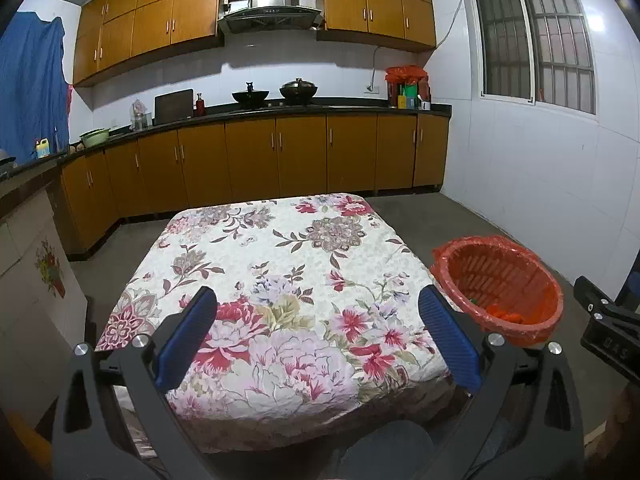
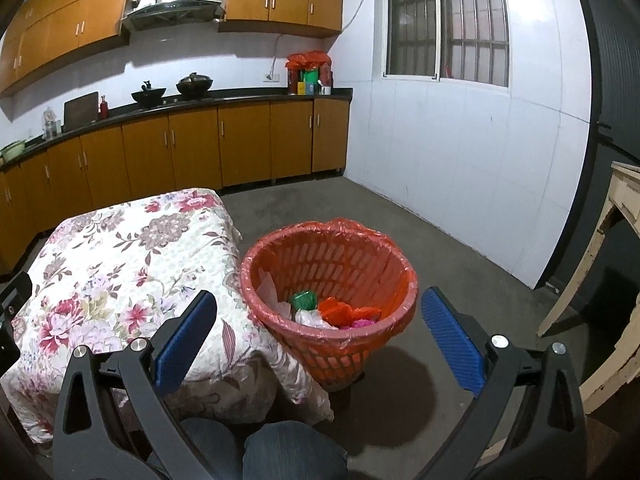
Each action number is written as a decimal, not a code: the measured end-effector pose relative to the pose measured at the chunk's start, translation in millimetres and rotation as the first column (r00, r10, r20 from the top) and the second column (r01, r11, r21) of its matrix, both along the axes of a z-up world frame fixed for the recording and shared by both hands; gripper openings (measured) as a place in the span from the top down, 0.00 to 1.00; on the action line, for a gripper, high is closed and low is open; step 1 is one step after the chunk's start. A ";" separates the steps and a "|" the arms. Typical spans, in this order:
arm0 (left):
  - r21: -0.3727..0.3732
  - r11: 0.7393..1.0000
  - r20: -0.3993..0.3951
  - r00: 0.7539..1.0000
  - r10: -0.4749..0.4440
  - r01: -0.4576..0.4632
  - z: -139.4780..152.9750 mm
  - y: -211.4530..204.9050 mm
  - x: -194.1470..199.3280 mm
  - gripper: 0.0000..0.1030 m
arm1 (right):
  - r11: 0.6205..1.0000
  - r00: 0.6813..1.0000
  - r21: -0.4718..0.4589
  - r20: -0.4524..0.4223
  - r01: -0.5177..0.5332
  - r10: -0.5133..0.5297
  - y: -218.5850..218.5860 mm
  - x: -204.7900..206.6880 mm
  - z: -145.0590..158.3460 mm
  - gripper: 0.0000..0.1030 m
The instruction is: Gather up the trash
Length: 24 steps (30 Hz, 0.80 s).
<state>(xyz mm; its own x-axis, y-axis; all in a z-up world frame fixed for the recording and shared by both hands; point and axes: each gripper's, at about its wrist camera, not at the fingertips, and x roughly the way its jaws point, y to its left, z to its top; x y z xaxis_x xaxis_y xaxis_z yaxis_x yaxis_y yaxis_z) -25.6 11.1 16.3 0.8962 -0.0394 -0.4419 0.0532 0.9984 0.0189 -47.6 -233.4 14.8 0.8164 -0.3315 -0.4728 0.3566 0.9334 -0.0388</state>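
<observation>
Holding both tools over the scene, we see our left gripper (image 1: pixel 318 334) spread wide above the floral tablecloth (image 1: pixel 280 280), its blue pads (image 1: pixel 188 336) pinching nothing. Our right gripper (image 2: pixel 318 334) is spread just as wide and carries nothing. Between its pads, toward twelve o'clock in the right wrist view, stands the orange basket (image 2: pixel 372 340), lined with an orange bag and touching the draped edge of the table. Inside it lies the trash (image 2: pixel 332 312) — a green crumpled piece, orange wrappers, a white scrap and something pink. From the left wrist view the basket sits at about three o'clock — on the grey floor (image 2: pixel 460 280)
</observation>
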 end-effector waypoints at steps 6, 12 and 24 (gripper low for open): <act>-0.001 1.000 0.001 1.000 0.002 -0.002 -0.5 -0.4 -4.6 0.04 | 1.000 1.000 0.004 0.002 0.000 0.000 -0.1 -2.0 -1.1 0.02; -0.004 1.000 -0.001 1.000 0.005 -0.005 -1.2 0.4 -7.7 0.04 | 1.000 1.000 0.006 0.001 -0.004 0.004 1.7 -4.6 -1.0 0.02; -0.005 1.000 -0.007 1.000 0.013 -0.013 -1.6 3.0 -10.1 0.04 | 1.000 1.000 0.014 -0.005 -0.011 0.011 5.4 -7.1 -0.2 0.02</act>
